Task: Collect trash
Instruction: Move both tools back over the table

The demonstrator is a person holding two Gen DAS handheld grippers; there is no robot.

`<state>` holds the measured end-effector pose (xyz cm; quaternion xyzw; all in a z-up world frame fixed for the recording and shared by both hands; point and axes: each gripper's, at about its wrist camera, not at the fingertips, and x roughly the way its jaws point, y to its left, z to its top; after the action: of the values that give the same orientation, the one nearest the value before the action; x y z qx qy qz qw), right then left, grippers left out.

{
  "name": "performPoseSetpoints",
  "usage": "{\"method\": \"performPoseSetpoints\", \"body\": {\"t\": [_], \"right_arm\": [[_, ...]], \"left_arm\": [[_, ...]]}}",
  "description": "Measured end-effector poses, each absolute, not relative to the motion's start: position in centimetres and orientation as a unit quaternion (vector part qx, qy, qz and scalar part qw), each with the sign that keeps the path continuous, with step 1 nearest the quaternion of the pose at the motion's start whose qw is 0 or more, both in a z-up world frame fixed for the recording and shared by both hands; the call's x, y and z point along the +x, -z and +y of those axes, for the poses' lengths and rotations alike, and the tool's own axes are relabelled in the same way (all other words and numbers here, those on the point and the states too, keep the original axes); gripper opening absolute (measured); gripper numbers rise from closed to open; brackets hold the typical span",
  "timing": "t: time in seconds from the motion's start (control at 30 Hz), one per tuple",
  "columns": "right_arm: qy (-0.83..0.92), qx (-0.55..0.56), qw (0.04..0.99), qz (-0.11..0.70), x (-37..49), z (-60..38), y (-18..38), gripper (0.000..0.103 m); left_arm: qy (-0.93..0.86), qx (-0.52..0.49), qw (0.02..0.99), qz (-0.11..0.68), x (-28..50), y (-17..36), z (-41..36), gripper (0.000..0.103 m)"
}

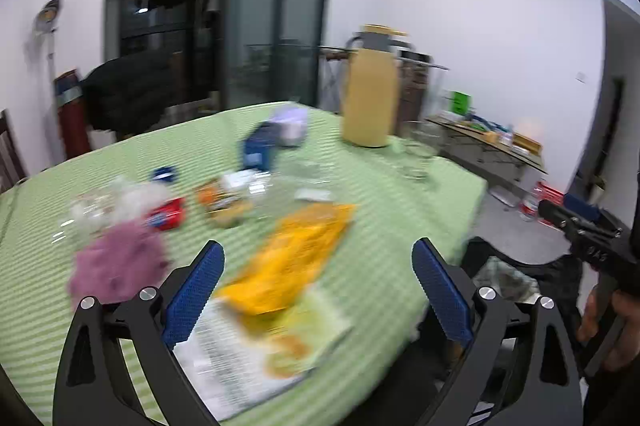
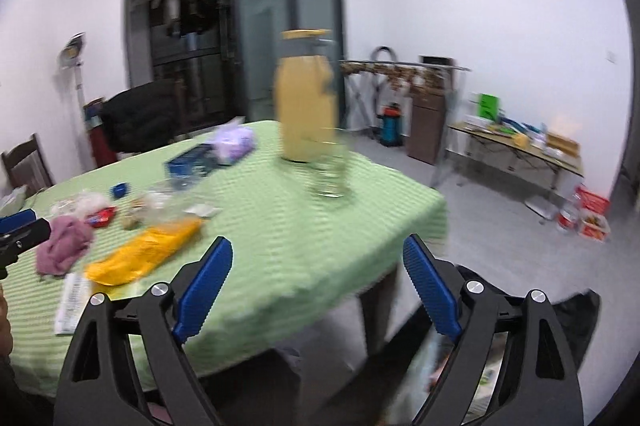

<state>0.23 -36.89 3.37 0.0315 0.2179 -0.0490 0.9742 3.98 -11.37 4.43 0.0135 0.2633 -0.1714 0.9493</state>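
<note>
The left tongs stood wide open, blue pads far apart with nothing pressed between them, pointing forward and somewhat downward. The right tongs were spread wide too, nothing gripped, tilted down at a similar angle. In the left wrist view the right tongs showed at the far right edge, a hand wrapped around the handle. Both views were blurred.

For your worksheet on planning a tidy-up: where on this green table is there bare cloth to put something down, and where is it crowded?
Bare cloth lies on the tablecloth between the orange bag, the yellow flask and the table's near corner. The far-left part is crowded: purple cloth, red wrapper, blue box, clear wrappers.
</note>
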Motion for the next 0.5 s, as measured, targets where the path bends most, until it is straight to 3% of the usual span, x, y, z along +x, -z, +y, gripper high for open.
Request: {"method": "performPoseSetpoints", "body": {"t": [0.23, 0.5], "right_arm": [[-0.003, -0.042, 0.97, 0.239, 3.8, -28.1, -2.6, 0.085], [-0.074, -0.112, 0.955, 0.264, 6.3, -20.1, 0.8, 0.085]], "left_arm": [[0.084, -0.011, 0.958, 0.273, 4.0, -3.4, -0.2, 0.092], [0.02, -0.058, 0.948, 0.312, 5.7, -0.2, 6.9, 0.092]]}}
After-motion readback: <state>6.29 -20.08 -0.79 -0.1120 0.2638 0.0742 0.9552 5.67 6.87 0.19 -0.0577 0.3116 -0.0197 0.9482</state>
